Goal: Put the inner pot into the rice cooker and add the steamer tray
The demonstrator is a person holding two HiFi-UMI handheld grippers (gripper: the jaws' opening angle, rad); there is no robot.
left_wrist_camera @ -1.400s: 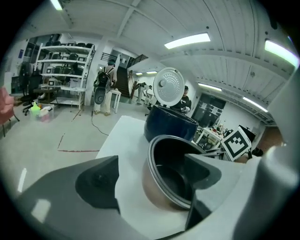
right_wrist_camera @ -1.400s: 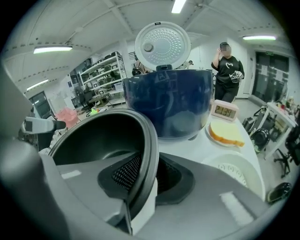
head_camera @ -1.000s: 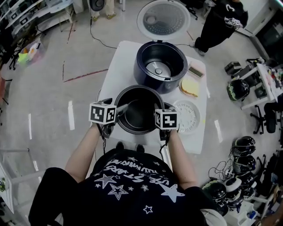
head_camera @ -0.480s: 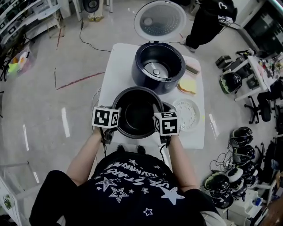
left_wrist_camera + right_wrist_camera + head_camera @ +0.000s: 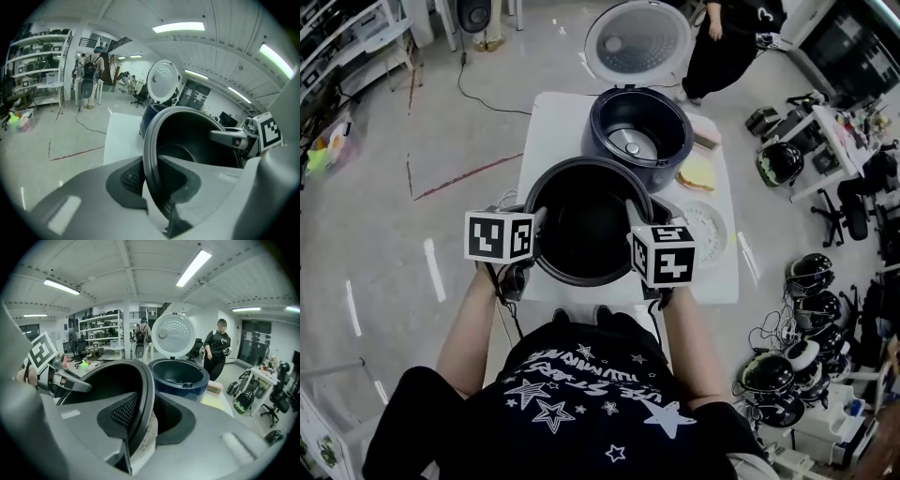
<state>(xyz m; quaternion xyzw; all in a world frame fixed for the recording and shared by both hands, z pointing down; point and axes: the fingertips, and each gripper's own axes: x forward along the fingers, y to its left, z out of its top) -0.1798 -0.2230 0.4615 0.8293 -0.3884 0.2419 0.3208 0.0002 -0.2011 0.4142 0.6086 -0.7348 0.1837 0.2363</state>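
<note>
- Pot (image 5: 589,234) held above the surface (image 5: 551,131), in front of the cooker (image 5: 637,139); jaws of left gripper (image 5: 534,230) and right gripper (image 5: 634,214) each clamp its rim.
- Risk: uneven lift may tilt it; rim could slip or strike the cooker's edge.

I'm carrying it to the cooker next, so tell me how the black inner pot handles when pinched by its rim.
The inner pot is probably stiff: its rim looks round where the left gripper and right gripper pinch it. Its smooth dark wall may be slippery. Held at two opposite points, it could swing; empty, it is likely light.
</note>
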